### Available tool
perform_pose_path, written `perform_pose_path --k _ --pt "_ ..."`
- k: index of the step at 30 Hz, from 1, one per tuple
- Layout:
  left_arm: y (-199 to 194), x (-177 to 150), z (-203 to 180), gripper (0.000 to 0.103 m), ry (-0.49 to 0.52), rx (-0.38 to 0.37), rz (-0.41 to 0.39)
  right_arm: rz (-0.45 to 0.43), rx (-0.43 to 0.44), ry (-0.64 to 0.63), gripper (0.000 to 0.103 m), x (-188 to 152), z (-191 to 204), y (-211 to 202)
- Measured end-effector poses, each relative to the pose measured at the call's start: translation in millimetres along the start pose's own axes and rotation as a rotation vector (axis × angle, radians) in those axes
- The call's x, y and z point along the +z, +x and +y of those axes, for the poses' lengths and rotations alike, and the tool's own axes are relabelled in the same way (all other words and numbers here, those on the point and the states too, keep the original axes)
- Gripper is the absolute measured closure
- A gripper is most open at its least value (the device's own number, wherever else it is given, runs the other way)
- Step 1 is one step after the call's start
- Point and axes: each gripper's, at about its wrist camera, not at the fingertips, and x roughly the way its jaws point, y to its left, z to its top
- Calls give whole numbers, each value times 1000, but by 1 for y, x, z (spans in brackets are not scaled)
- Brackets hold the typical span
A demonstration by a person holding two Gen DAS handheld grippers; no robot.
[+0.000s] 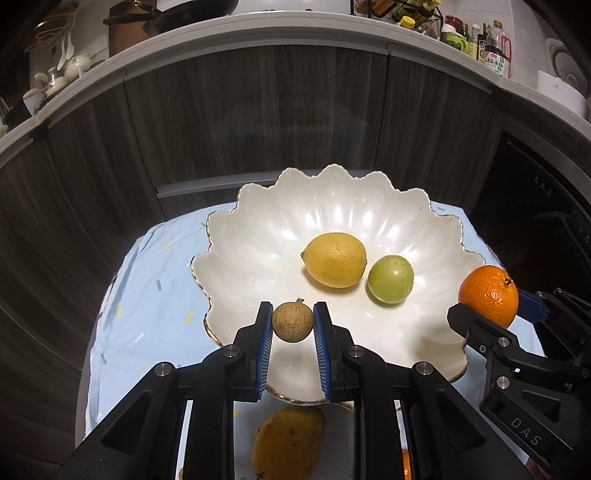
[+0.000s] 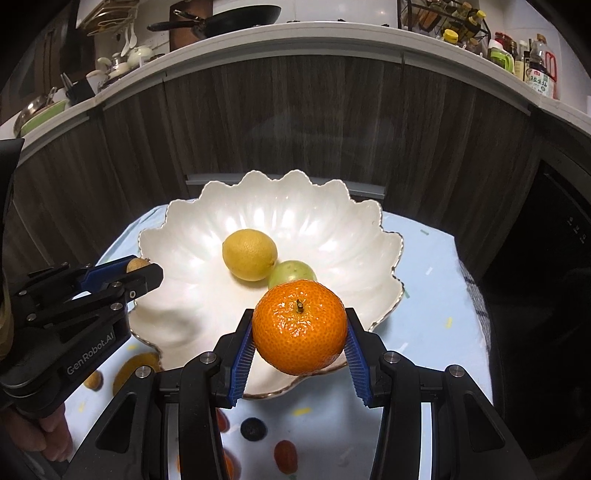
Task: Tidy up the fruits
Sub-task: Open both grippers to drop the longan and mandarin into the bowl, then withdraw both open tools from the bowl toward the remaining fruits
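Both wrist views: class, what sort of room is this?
Most likely a home kitchen: a black frying pan and labelled sauce bottles stand on a pale countertop over dark wood-grain cabinets.

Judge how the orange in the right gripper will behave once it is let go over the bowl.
The orange looks round and firm, so it would probably roll down the glossy sloped bowl toward the lemon. The right gripper pinches only its sides, so it may slip.
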Motion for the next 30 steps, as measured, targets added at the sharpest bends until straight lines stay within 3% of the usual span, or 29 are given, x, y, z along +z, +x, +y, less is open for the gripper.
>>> perform_pose_path --k 5,7,8,10,11,20,30 --pt "4 -2 1 79 -4 4 15 10 7 -11 56 1 3 3" --pt "4 -2 1 68 -7 2 21 11 9 -11 54 0 3 3" --pt "3 -2 1 58 -9 6 21 9 6 -9 50 1 3 3" --pt "0 -2 2 49 -13 11 13 -16 -10 1 30 1 2 -2" --pt "-1 -2 2 48 -12 17 10 -29 -18 3 28 1 1 -5" --pt "-15 -2 3 29 -18 61 -13 -60 -47 9 23 0 0 -18" --pt "-38 -4 6 26 -18 79 -30 -80 -53 12 23 -5 3 -40"
